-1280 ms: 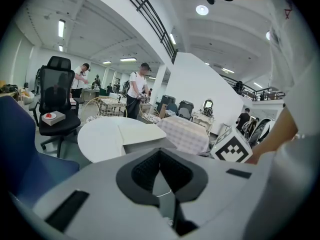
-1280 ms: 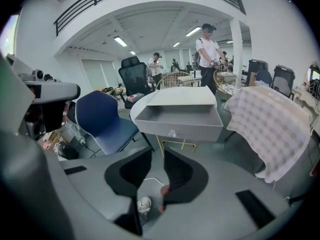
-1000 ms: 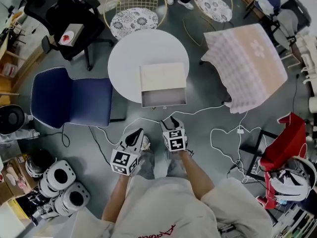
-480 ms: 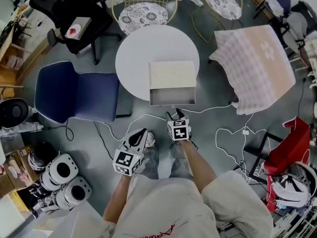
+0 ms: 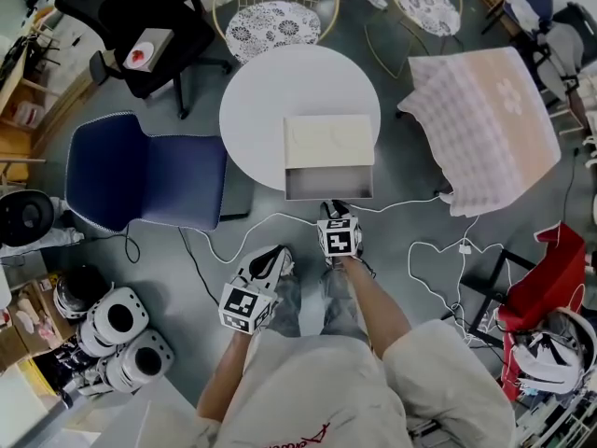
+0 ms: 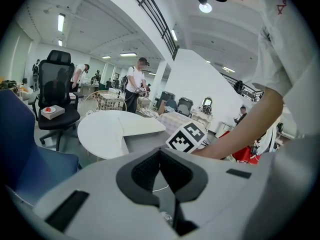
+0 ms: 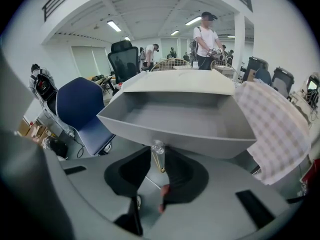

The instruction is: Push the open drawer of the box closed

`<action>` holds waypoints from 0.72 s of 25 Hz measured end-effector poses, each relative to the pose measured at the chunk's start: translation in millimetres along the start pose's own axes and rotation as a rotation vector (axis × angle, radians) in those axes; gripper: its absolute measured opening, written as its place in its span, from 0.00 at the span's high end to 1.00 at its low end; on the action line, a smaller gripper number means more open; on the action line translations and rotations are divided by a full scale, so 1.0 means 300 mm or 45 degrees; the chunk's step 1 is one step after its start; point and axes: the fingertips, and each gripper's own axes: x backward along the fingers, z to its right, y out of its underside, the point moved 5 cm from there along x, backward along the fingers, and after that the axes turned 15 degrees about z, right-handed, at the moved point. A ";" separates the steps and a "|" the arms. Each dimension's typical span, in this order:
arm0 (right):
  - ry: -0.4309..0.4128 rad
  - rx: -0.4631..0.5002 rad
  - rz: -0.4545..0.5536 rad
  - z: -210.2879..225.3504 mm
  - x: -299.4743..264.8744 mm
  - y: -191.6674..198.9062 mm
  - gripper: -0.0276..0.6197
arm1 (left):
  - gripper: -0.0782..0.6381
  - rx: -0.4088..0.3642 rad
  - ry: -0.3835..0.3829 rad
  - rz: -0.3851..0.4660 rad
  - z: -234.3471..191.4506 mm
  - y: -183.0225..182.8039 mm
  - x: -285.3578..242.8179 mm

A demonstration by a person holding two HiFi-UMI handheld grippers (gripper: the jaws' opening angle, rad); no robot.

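Note:
A cream box [image 5: 328,140] lies on the round white table [image 5: 261,101], and its grey drawer [image 5: 328,182] is pulled out toward me over the table's near edge. In the right gripper view the drawer [image 7: 180,119] is empty, with a small clear knob [image 7: 158,146] on its front. My right gripper [image 5: 334,207] is at that front. Its jaws have just been closing, and the knob stands at the tips of the right gripper [image 7: 158,152] in a narrow gap. My left gripper [image 5: 272,258] hangs back, lower left, and the left gripper [image 6: 160,153] is shut on nothing.
A blue chair [image 5: 140,171] stands left of the table. A pink checked cloth [image 5: 480,124] drapes something to the right. White cables [image 5: 424,250] trail over the floor. Two wire chairs [image 5: 270,12] stand behind the table. White helmet-like gear [image 5: 117,329] lies at lower left.
My right gripper has moved forward and down to the drawer front, and its jaws have narrowed. The left gripper has kept still.

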 end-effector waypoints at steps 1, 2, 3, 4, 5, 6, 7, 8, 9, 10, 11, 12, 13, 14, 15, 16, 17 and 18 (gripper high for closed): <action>-0.001 -0.003 0.000 0.001 0.000 -0.002 0.82 | 0.87 0.001 -0.001 -0.003 -0.003 0.003 0.002; -0.004 -0.004 -0.001 0.001 -0.002 -0.002 0.83 | 0.87 0.001 -0.002 -0.007 -0.006 0.006 0.003; -0.006 -0.004 -0.004 -0.002 -0.003 -0.002 0.83 | 0.87 0.001 -0.003 -0.011 -0.010 0.008 0.003; -0.005 -0.005 -0.009 -0.006 -0.004 -0.004 0.83 | 0.87 0.001 -0.005 -0.016 -0.013 0.010 0.003; -0.001 -0.008 -0.014 -0.010 -0.002 -0.009 0.83 | 0.87 0.001 -0.007 -0.018 -0.015 0.011 0.002; 0.006 -0.014 -0.017 -0.012 0.002 -0.016 0.84 | 0.87 0.002 -0.009 -0.018 -0.015 0.011 0.000; 0.017 -0.017 -0.019 -0.011 0.005 -0.022 0.84 | 0.87 0.003 -0.011 -0.016 -0.014 0.010 -0.002; 0.028 -0.018 -0.022 -0.009 0.006 -0.026 0.84 | 0.87 0.003 -0.012 -0.013 -0.014 0.008 -0.004; 0.034 -0.019 -0.030 -0.010 0.007 -0.029 0.84 | 0.87 0.004 -0.014 -0.011 -0.014 0.008 -0.004; 0.034 -0.021 -0.041 -0.014 0.007 -0.029 0.84 | 0.87 0.007 -0.017 -0.010 -0.014 0.008 -0.004; 0.030 -0.023 -0.050 -0.016 0.008 -0.027 0.84 | 0.87 0.009 -0.019 -0.010 -0.013 0.008 -0.005; 0.026 -0.023 -0.055 -0.017 0.009 -0.026 0.84 | 0.87 0.010 -0.019 -0.008 -0.011 0.007 -0.007; 0.023 -0.021 -0.057 -0.018 0.010 -0.027 0.84 | 0.87 0.008 -0.015 -0.006 -0.009 0.003 -0.010; 0.022 -0.018 -0.057 -0.017 0.011 -0.028 0.84 | 0.87 0.006 -0.012 -0.003 -0.006 -0.001 -0.012; 0.024 -0.014 -0.057 -0.015 0.011 -0.030 0.84 | 0.87 0.007 -0.010 0.000 -0.005 -0.004 -0.014; 0.026 -0.011 -0.058 -0.011 0.011 -0.031 0.84 | 0.87 0.009 -0.009 0.002 -0.004 -0.004 -0.014; 0.027 -0.010 -0.058 -0.006 0.008 -0.032 0.84 | 0.87 0.012 -0.010 0.002 -0.004 -0.002 -0.014; 0.027 -0.010 -0.053 0.001 0.005 -0.033 0.84 | 0.87 0.015 -0.011 0.002 -0.003 0.001 -0.013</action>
